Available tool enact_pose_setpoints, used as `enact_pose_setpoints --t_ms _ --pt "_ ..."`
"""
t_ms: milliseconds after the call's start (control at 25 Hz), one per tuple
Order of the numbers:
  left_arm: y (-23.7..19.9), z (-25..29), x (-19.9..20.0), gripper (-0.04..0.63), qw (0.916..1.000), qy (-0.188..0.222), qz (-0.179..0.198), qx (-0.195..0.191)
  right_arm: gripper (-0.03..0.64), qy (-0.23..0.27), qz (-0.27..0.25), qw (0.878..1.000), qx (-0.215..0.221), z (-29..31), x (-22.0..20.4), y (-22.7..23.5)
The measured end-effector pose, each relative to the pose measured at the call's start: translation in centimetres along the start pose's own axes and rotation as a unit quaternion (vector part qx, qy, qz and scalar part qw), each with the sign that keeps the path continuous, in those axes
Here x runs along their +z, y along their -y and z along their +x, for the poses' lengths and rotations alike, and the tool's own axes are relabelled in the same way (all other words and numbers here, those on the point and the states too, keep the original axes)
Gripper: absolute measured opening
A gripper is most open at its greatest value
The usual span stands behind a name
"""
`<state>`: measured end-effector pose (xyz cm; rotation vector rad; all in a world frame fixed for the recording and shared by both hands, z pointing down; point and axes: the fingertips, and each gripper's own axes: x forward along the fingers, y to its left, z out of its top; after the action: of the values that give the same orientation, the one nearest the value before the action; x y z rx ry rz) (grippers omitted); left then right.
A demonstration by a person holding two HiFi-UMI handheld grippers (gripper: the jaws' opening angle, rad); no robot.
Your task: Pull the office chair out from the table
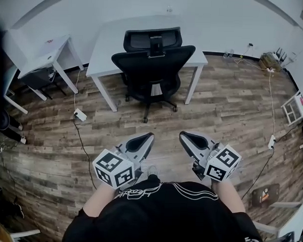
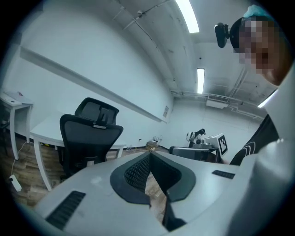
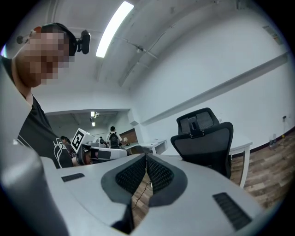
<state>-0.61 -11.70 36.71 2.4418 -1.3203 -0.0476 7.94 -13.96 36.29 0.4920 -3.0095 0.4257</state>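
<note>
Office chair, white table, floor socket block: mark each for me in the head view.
office chair (image 1: 156, 63): head view, middle of its backrest.
white table (image 1: 110, 44): head view, bare tabletop left of the chair.
socket block (image 1: 80, 114): head view, its white casing.

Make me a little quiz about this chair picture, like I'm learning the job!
1. True or false: the office chair stands at the white table, backrest facing the person.
2. The left gripper is: A) wide open, B) shut and empty, C) shut on the chair.
3. Which gripper touches the chair: the left, the right gripper, or neither?
Key: 1 true; 2 B; 3 neither.
</note>
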Motion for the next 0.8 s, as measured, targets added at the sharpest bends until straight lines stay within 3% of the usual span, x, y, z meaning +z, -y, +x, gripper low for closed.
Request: enact_pose_setpoints --t_ms 400,600,800 --pt "-15.6 4.7 5.6 0.008 0.9978 -0.004 0.058 0.033 0.037 -0.012 -0.019 0.999 -0.026 12.8 3.7 9.5" --pt "-19.5 6.3 6.7 0.008 0.9969 0.0 0.067 0.043 0.037 -0.031 -0.048 0.996 -0.074 14.0 4.2 13.1" --pt "-22.8 6.9 7.3 0.009 0.9932 -0.001 0.08 0.085 0.038 -0.049 -0.086 0.987 -0.124 13.1 5.2 17.1"
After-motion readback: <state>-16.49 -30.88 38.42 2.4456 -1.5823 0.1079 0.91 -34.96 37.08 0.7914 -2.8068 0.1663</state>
